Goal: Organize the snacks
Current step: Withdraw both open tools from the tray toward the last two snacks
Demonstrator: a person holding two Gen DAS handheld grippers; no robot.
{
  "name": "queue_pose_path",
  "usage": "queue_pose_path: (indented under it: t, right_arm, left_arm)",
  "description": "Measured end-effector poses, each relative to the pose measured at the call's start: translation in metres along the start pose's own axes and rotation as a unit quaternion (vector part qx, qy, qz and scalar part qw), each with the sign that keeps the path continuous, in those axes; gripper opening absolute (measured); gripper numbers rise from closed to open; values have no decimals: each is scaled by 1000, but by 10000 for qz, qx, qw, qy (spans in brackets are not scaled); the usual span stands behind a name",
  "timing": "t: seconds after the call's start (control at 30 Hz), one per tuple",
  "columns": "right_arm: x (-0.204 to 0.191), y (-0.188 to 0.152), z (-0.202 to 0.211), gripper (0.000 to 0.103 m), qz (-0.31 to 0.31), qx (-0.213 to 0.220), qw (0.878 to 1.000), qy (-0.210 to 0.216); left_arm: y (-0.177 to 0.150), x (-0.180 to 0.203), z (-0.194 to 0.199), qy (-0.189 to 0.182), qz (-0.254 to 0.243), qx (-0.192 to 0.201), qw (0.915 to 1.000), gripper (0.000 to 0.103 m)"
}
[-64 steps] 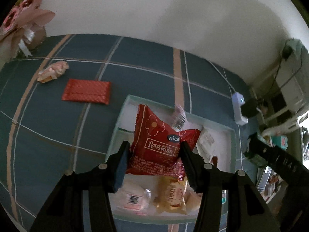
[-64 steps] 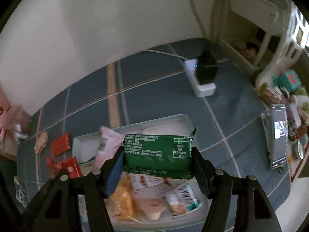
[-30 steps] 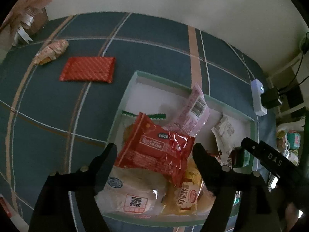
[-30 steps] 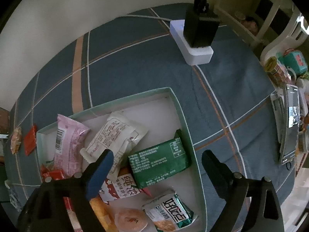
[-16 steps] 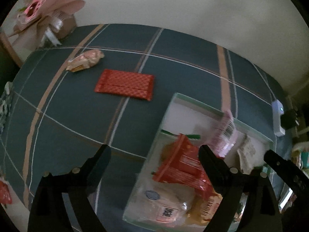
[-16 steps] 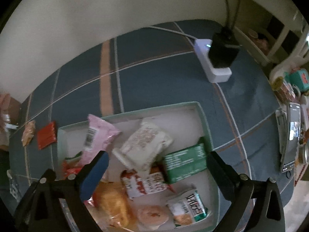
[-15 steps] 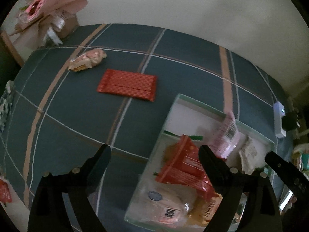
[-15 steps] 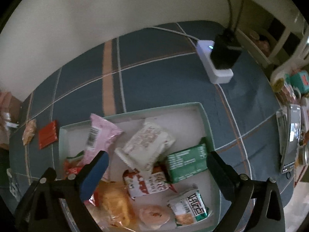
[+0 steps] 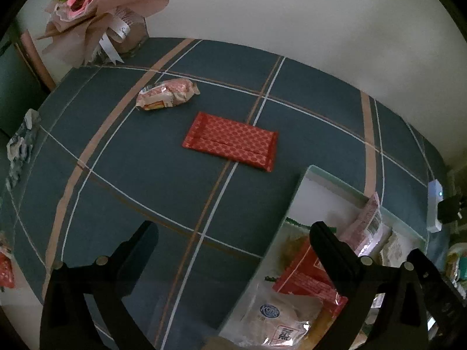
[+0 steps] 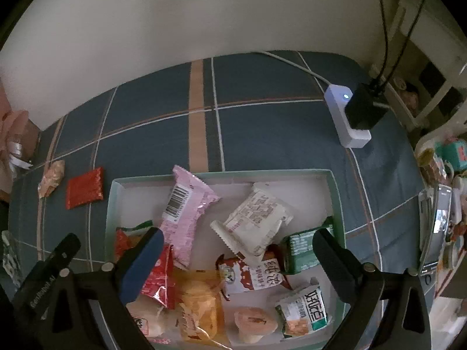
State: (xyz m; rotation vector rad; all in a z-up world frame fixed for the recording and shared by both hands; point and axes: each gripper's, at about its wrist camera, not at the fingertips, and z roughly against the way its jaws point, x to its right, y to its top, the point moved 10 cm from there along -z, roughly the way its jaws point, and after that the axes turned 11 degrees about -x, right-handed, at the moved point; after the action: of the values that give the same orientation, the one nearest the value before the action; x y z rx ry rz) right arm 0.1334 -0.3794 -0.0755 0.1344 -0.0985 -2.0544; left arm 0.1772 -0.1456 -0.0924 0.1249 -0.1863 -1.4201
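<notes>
Snacks mostly lie heaped in the tray [image 10: 335, 201], a shallow pale-green box with a white floor, so by my reckoning the job is well along. Both tongs stand apart and hold nothing: the right tongs [image 10: 238, 249] hover over the tray's near half, the left tongs [image 9: 233, 240] over bare cloth at the tray's 9 o'clock side. Nearest the right tongs sit crinkly foil and plastic pouches: a glossy red bag [image 10: 159, 277], an orange pack [image 10: 198, 309], a green pack [image 10: 303, 250]. Beyond, a white pillow pack [image 10: 254, 215] and a pink pack [image 10: 186, 207] lie flat. Still outside, further off at 10 o'clock of the tray, rest a flat red bar [image 9: 230, 141] and, beyond it, a puffy pale pack [image 9: 166, 94], on the bench's blue checked cloth [image 9: 131, 160].
</notes>
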Motion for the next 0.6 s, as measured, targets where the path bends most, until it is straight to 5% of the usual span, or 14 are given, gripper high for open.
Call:
queue_pose_path:
  t: [0.23,0.6]
  right_arm:
    - [-22,-1,-1,103,121,-25,9999,77]
    - [-89,-11,-1,103,636,-19,9979,143]
  left_arm:
    - [6,-14,-1,-6,9,-59,10000,103]
    - [30,-103,2,442,651,124,9968,103]
